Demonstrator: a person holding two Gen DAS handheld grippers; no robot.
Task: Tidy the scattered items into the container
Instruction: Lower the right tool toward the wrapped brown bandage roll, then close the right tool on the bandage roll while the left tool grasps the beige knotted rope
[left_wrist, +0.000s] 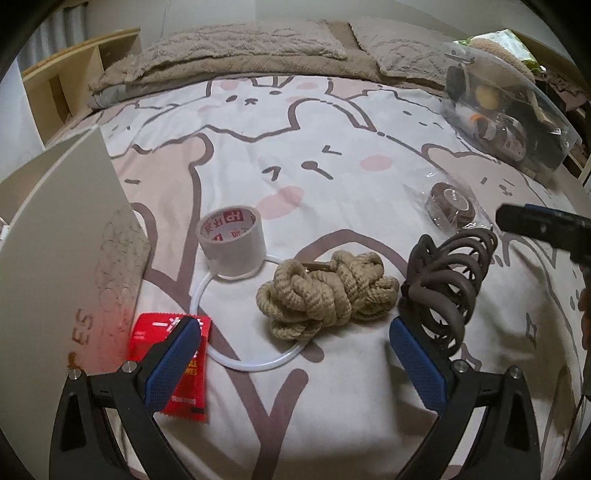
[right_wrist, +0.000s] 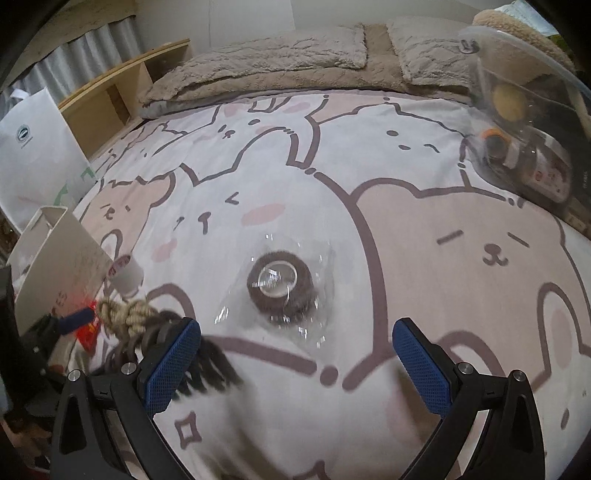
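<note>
— Surface? Room?
— Bed (left_wrist: 369, 133) under cartoon-animal sheet, plush blanket at far edge, wooden shelf beyond.
— Items?
— Rope bundle (left_wrist: 327, 291) mid-bed; clear container (left_wrist: 509, 122) at far right edge.
— Jaws?
— Spread, both, empty.

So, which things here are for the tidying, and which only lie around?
For the job: clear container, tape roll, rope bundle, hair claw, wrapped brown roll, red packet, white ring.

Just there: pillows, white bag.

Bare bedsheet (right_wrist: 424, 258) around wrapped brown roll (right_wrist: 281, 287)
</note>
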